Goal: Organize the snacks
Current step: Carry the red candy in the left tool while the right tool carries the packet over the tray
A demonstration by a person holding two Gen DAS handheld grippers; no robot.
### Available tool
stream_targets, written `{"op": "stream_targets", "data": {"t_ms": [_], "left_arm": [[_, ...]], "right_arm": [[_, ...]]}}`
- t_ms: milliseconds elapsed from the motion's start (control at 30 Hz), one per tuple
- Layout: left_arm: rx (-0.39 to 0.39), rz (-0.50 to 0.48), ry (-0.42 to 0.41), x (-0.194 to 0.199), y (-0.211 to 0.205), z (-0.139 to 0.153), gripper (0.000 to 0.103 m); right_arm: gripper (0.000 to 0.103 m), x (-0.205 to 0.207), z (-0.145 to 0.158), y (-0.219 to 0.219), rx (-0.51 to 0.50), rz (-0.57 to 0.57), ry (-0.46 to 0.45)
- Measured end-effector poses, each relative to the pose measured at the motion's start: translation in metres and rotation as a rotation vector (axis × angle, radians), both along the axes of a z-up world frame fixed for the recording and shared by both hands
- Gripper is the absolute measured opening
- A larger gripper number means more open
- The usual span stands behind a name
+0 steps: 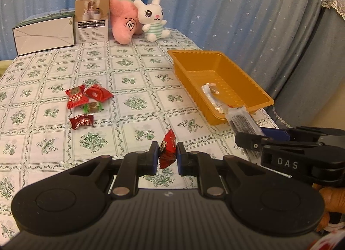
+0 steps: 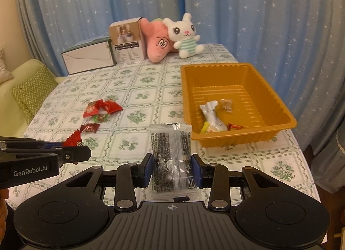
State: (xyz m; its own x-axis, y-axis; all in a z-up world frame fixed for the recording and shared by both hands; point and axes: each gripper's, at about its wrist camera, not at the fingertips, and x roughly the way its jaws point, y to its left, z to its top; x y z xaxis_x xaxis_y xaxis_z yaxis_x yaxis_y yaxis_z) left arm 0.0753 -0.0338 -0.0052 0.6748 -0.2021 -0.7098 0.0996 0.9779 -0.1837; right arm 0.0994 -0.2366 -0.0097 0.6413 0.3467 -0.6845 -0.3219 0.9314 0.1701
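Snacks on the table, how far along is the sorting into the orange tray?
Partly done. A few wrapped snacks already lie in the orange tray. In hand: the left gripper clamps a red candy, the right gripper a clear snack packet. Left: four candies on the tablecloth.

white bunny plush (image 2: 185,34): far end of counter (image 2: 151,82) | pink plush (image 2: 156,41): touching bunny's left | brown carton (image 2: 127,41): left of pink plush | white box (image 2: 88,56): left of carton | starred blue curtain (image 2: 258,23): behind bunny | green cushion (image 2: 32,92): far left

Table (image 2: 133,90) with tray (image 2: 280,129), red candies (image 2: 101,108), boxes (image 2: 88,56), plushies (image 2: 185,34).
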Motion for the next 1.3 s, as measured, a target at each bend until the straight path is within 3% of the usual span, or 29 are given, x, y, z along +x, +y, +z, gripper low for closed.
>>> {"op": "stream_targets", "data": {"t_ms": [633,1300], "left_arm": [[-0.051,-0.12,-0.028,0.056,-0.059,0.012,0.015],[-0.098,-0.158,0.004,0.138,-0.089,-0.002,0.015]], "right_arm": [[0.038,0.042,0.012,-0.061,-0.021,-0.122,-0.026],[0.038,0.126,-0.006,-0.084,-0.014,-0.146,0.008]]}}
